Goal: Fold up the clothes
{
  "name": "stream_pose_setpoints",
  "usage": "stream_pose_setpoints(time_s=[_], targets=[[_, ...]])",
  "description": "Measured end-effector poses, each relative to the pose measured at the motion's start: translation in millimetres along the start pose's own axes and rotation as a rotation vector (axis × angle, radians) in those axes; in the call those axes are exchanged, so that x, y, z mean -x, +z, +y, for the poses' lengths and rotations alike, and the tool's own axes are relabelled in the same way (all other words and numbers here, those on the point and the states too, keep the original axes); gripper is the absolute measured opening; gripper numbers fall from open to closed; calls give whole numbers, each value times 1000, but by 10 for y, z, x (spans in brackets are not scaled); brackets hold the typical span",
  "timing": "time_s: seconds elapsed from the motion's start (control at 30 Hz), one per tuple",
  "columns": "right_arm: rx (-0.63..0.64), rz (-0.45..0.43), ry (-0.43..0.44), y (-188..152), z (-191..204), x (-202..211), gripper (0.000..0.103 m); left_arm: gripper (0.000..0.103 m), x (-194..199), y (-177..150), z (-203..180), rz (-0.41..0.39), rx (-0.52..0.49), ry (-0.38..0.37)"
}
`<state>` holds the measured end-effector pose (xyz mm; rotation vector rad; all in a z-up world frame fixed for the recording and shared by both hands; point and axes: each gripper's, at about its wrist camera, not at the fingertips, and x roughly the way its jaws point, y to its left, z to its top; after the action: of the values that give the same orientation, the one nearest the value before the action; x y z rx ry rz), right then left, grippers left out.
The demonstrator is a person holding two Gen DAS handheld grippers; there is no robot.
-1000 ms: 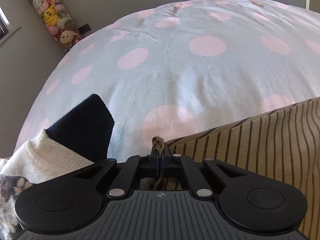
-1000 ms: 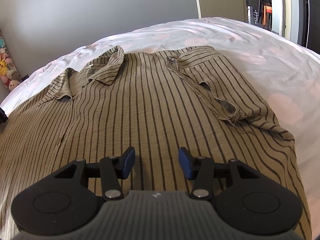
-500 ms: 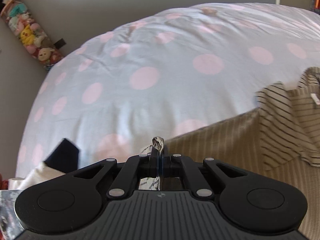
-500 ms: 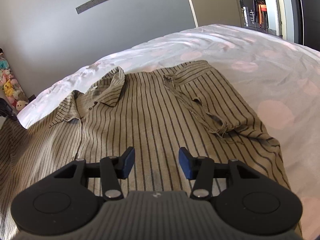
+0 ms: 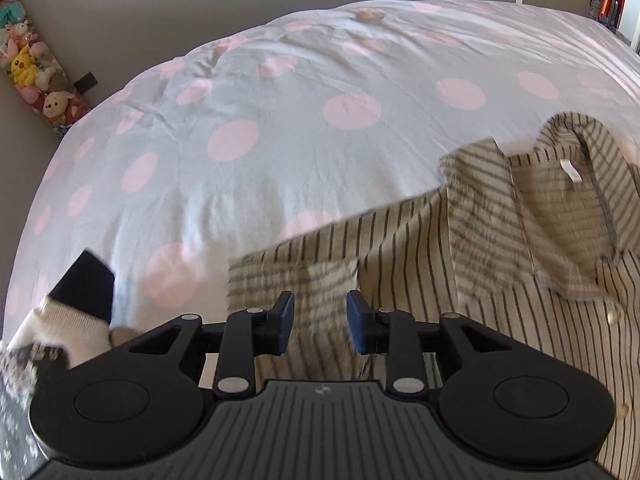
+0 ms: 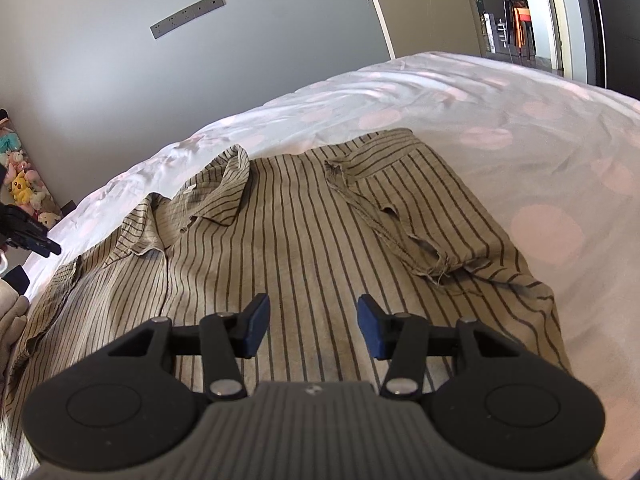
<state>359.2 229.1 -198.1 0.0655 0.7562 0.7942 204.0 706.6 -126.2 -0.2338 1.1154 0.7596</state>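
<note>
From my left wrist view, the bed cover (image 5: 280, 128), pale with pink dots, fills the field from nine to two o'clock; a grey wall (image 5: 200, 0) rises behind it, with a column of plush toys (image 5: 36, 76) at ten o'clock. The striped shirt (image 5: 500, 280) lies flat on the cover from three to six o'clock, its collar (image 5: 576, 208) at three. My left gripper (image 5: 320, 322) has just been opening: its jaws stand narrowly apart over a blurred, freed shirt edge, pads pressing nothing. A dark cloth and a white garment (image 5: 60, 324) sit at eight o'clock. From my right wrist view, the right gripper (image 6: 313, 328) hovers with jaws moderately wide and empty above the shirt's middle; a folded sleeve (image 6: 400, 224) lies at two o'clock, a doorway (image 6: 520, 12) at one.
</note>
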Motion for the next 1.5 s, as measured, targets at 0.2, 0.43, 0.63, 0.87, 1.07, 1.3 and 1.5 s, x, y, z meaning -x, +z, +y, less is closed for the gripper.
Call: stream_pose_setpoints(time_s=[0.2,0.43,0.63,0.87,1.07,1.3,1.5], targets=[[-10,29,4,-28,-21,29,52,12,176,-763,166,44,20,-6],[-15,70,27,-51,-27,58,52,12,-31,-1500,294,153,116,22],[24,115,48,-69,68,50,53,12,155,-1560,235,129,147,45],[101,178,172,-104,346,217,53,12,1059,-2092,-253,55,71,-135],[204,211,251,-322,735,756,53,15,1664,-2842,-727,42,-12,-260],[311,336,245,-995,1019,1470,52,23,2054,-3618,-1161,54,-47,-357],[373,462,222,-1480,1024,1893,51,26,2116,-4035,-1541,72,-98,-445]])
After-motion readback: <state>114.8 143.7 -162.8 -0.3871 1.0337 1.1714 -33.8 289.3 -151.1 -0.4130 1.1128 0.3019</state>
